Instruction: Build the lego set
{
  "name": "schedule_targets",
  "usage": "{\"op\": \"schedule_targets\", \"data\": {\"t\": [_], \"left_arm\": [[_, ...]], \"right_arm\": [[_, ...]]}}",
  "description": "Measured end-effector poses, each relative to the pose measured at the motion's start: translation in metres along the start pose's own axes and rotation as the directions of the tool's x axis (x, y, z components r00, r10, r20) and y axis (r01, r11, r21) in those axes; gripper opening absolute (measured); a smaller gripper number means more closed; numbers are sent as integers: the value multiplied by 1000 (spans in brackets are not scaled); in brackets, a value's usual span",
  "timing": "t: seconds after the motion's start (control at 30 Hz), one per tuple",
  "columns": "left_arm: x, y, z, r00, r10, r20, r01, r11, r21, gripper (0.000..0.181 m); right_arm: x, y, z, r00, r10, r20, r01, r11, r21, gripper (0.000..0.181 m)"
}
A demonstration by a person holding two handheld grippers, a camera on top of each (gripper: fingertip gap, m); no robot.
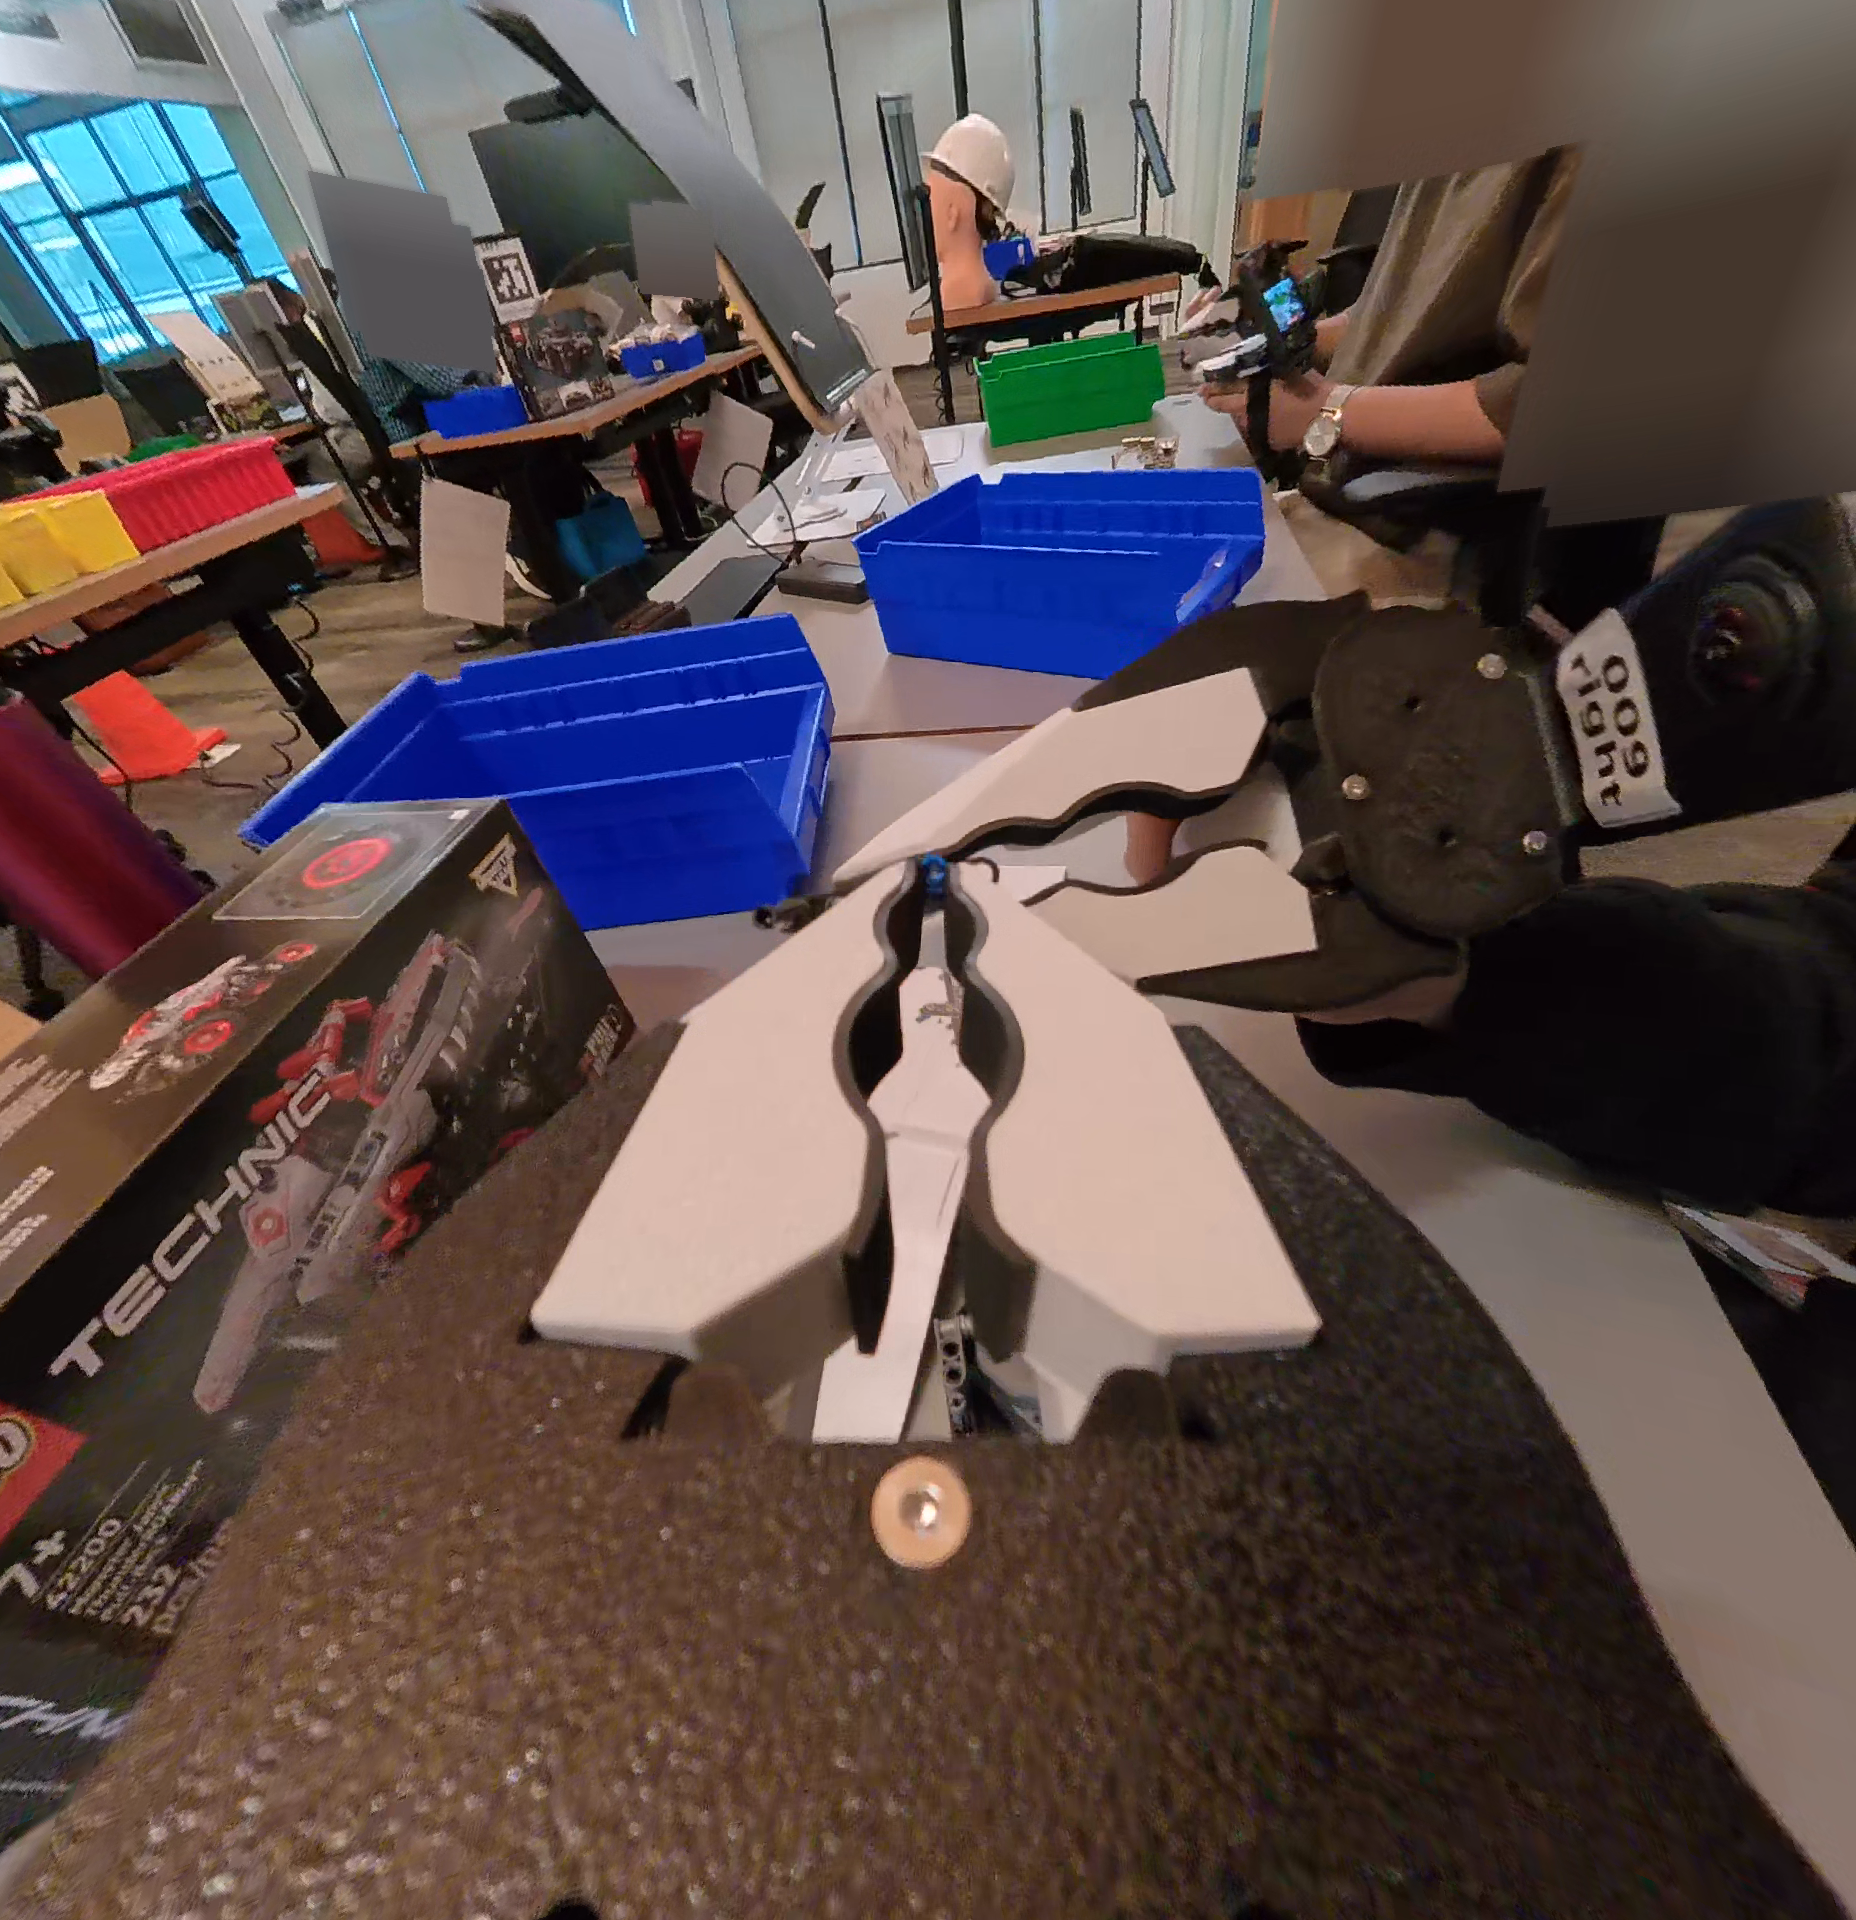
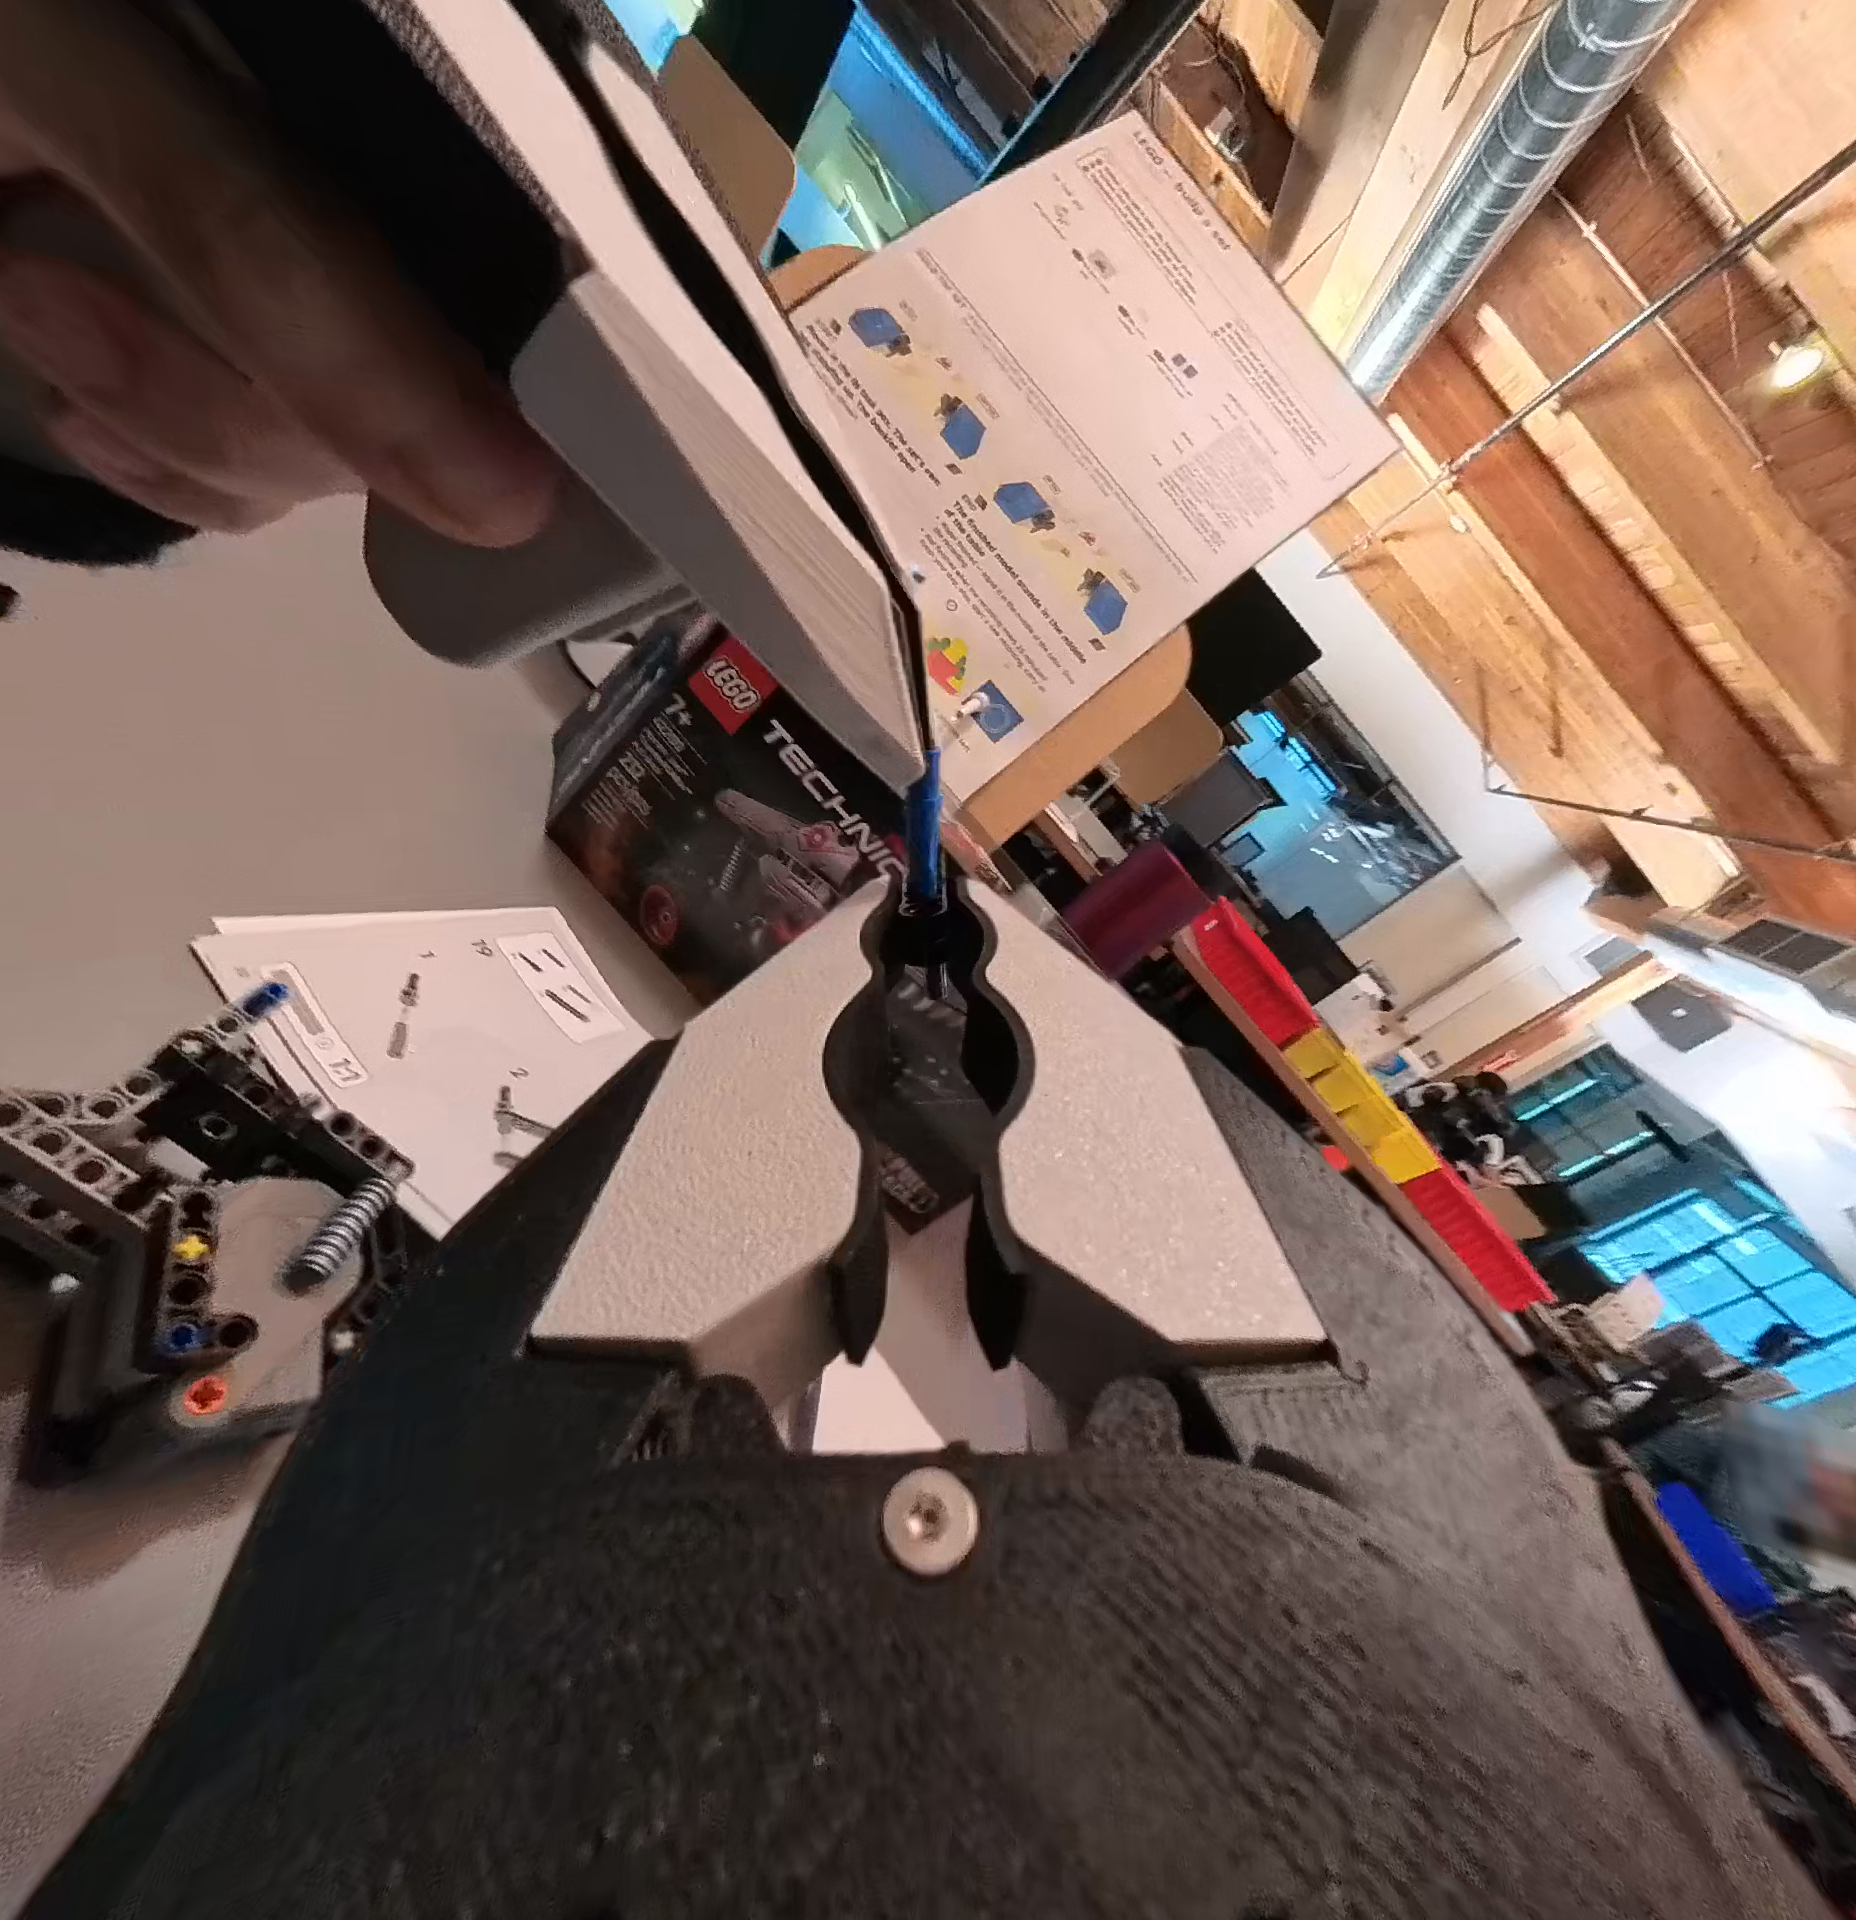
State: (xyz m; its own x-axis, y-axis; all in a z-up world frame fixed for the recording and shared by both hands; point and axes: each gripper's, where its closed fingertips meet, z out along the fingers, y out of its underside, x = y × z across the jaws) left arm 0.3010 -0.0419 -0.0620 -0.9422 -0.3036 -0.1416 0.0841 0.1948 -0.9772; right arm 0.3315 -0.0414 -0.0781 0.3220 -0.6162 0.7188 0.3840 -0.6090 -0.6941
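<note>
My left gripper (image 1: pixel 932 896) is shut on a small blue pin (image 1: pixel 933 865) at its fingertips. In the right wrist view the left gripper (image 2: pixel 916 750) reaches in from the upper left, with the blue pin (image 2: pixel 924 821) sticking out of it. My right gripper (image 2: pixel 925 914) is shut on a small black Lego piece (image 2: pixel 926 940), and the pin's end meets this piece. In the left wrist view the right gripper (image 1: pixel 851 885) comes in from the right, tip to tip with the left one. The partly built dark grey model (image 2: pixel 165 1205) lies on the table at the lower left.
The Lego set box (image 1: pixel 280 1091) stands to the left and also shows in the right wrist view (image 2: pixel 737 800). An open instruction booklet (image 2: pixel 415 1018) lies beside the model. Two blue bins (image 1: pixel 633 758) (image 1: pixel 1059 561) sit farther back. A printed sheet (image 2: pixel 1090 416) stands on a stand. A person works across the table. Less than 4 cm separates the two grippers' tips.
</note>
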Motion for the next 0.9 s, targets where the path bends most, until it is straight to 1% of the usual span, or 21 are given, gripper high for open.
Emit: {"op": "schedule_targets", "data": {"t": [0.07, 0.13, 0.23, 0.37, 0.5, 0.6, 0.7, 0.73, 0.77, 0.83, 0.87, 0.9], "left_arm": [[0, 2, 0, 1000, -12, -3, 12, 1000, -11, 1], [0, 1, 0, 1000, 13, 8, -13, 1000, -9, 2], [0, 3, 1, 998, 62, 27, -61, 997, -37, 2], [-1, 7, 0, 995, 90, 34, -88, 994, -65, 2], [-2, 12, -2, 996, 90, 18, -88, 991, -99, 2], [-3, 14, -1, 997, 77, 15, -75, 992, -99, 2], [-10, 15, -7, 996, 83, 24, -80, 989, -126, 1], [-14, 21, -11, 996, 87, 16, -83, 982, -167, 2], [-16, 36, -16, 996, 84, -18, -86, 963, -257, 2], [-45, 73, -28, 992, 121, 32, -97, 902, -421, 2], [-57, 97, -33, 993, 116, 23, -90, 864, -495, 1], [-64, 120, -35, 997, 78, 9, -61, 841, -537, 1]], "right_arm": [[1, 1, 0, 1000, -28, -9, 28, 1000, -14, 6], [2, 1, -1, 1000, -25, -9, 25, 1000, -10, 5], [-1, 3, 0, 996, -85, -10, 85, 996, -31, 6], [-4, 4, 0, 993, -115, 0, 115, 993, -28, 6], [0, 4, -1, 995, -97, -9, 97, 995, -20, 6], [0, 7, -1, 997, -81, -2, 81, 996, -26, 6], [6, 22, -1, 996, -87, -9, 87, 994, -68, 5], [11, 30, -1, 997, -75, -14, 73, 993, -88, 5], [16, 39, -2, 998, -53, -16, 51, 992, -112, 5], [27, 52, -6, 1000, 7, -29, -11, 991, -131, 5], [31, 58, -7, 998, 45, -35, -49, 989, -137, 5], [35, 64, -8, 996, 74, -46, -80, 987, -140, 5]]}}
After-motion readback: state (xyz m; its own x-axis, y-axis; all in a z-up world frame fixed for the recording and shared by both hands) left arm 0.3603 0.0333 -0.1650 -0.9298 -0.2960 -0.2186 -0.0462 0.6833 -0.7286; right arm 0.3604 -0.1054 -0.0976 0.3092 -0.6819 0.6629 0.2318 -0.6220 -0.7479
